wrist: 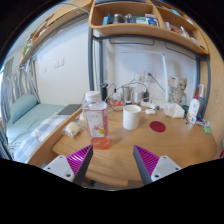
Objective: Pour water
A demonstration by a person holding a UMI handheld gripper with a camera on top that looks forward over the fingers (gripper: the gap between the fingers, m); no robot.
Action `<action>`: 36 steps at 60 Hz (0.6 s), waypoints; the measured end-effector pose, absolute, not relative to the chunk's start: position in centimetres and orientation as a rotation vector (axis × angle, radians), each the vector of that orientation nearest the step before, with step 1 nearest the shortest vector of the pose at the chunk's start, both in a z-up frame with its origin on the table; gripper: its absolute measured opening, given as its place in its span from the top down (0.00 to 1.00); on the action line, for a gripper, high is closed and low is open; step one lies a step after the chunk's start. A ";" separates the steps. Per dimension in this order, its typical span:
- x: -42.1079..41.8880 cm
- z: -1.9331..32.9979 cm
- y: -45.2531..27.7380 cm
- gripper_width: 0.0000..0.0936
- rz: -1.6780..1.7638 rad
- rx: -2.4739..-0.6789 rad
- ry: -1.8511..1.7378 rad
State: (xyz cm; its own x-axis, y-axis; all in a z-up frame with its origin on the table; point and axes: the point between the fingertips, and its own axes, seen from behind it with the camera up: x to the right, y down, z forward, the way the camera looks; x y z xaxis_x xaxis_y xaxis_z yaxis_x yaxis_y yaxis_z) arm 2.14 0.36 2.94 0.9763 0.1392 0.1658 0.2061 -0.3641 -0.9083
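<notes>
While the gripper (pixel 112 162) hovered with fingers apart, holding nothing, the bottle (pixel 96 122) stood upright on the wooden table (pixel 170 142) just ahead, white cup (pixel 131 118) beside it. Likely rigid, smooth, slippery plastic with liquid weight; grip mid-body.

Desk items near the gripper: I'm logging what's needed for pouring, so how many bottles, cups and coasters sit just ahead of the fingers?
Bottles: 1, a clear bottle with a pink band
Cups: 1, a white cup
Coasters: 1, a red coaster
Total: 3
The gripper is open, holding nothing.
</notes>
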 end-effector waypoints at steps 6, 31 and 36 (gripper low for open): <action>0.4 3.6 3.4 0.10 -0.042 -1.927 -0.304; 0.8 11.8 17.5 0.10 -0.019 -1.834 -0.363; 1.2 13.9 20.2 0.12 -0.012 -1.800 -0.340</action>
State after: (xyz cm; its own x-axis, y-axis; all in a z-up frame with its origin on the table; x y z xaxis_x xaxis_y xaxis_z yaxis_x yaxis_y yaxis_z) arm 1.17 20.15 13.86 0.9567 0.2229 0.1870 0.2354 -0.2152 -0.9478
